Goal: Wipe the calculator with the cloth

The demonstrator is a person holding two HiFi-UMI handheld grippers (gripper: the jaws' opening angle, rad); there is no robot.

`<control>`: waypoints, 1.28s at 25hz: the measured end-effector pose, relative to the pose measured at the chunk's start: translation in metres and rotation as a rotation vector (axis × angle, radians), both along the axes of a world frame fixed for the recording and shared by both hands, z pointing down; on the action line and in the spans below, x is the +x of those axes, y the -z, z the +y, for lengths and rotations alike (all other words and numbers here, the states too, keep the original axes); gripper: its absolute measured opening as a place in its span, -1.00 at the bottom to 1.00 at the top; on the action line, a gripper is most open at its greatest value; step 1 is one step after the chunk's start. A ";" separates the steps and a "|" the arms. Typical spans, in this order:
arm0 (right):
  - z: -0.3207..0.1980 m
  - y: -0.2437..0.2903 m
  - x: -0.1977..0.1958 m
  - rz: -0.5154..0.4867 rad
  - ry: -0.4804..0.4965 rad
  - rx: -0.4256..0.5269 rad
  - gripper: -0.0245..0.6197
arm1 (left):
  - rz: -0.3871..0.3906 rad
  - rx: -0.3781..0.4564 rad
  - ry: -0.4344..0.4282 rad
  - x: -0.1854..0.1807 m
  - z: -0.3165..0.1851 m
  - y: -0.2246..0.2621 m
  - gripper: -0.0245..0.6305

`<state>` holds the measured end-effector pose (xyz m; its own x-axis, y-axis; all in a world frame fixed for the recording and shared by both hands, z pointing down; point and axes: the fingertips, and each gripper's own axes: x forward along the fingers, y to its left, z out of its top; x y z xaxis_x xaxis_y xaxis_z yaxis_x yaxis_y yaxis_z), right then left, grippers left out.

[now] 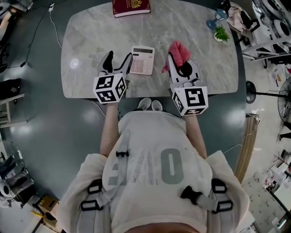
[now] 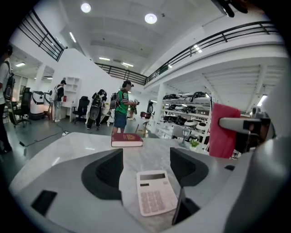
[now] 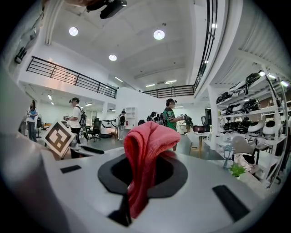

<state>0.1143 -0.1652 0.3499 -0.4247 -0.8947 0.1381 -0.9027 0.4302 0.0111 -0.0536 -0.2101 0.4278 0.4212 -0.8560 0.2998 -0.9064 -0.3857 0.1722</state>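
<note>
**Cloth in grip, calculator not yet touched**

Standing by the desk (image 1: 91,36), I see the left gripper (image 1: 118,62) low over the near edge with its jaws spread wide and nothing between the pads. The calculator (image 1: 142,60) lies flat on the marble just beside that gripper's inner jaw, face up, with its display at the far end. Whether the jaw touches its edge I can't tell.

To its right, the right gripper (image 1: 181,63) has its jaws closed on the red cloth (image 1: 180,53). A fold bulges above the jaws and a tail hangs down in front. The cloth is held clear of the calculator and no wiping has started.

The calculator looks light and the marble slick, so I'd expect it to skate under a wipe. The left gripper would do well to brace it first, with a jaw against one long side or the jaws closed gently across its width. The right one should then tip down so the loose fold, not the hard jaw tips, meets the keys, and draw it lengthways with light pressure.

A book (image 1: 131,7) and a small plant (image 1: 221,34) sit at the far edge, well apart from all this.
</note>
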 end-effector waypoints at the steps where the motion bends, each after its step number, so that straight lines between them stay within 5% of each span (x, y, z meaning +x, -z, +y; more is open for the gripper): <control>1: 0.001 0.000 0.000 0.002 0.000 -0.004 -0.74 | -0.011 -0.027 -0.001 -0.001 0.001 -0.010 0.02; 17: 0.013 -0.014 0.014 0.032 -0.035 -0.051 -0.74 | -0.182 -0.321 -0.050 0.004 0.022 -0.136 0.02; 22: 0.015 -0.014 0.014 0.035 -0.051 -0.054 -0.74 | -0.251 -0.375 -0.058 -0.002 0.026 -0.164 0.02; 32: 0.023 -0.020 0.017 0.050 -0.057 -0.064 -0.74 | -0.269 -0.445 -0.027 -0.011 0.027 -0.188 0.02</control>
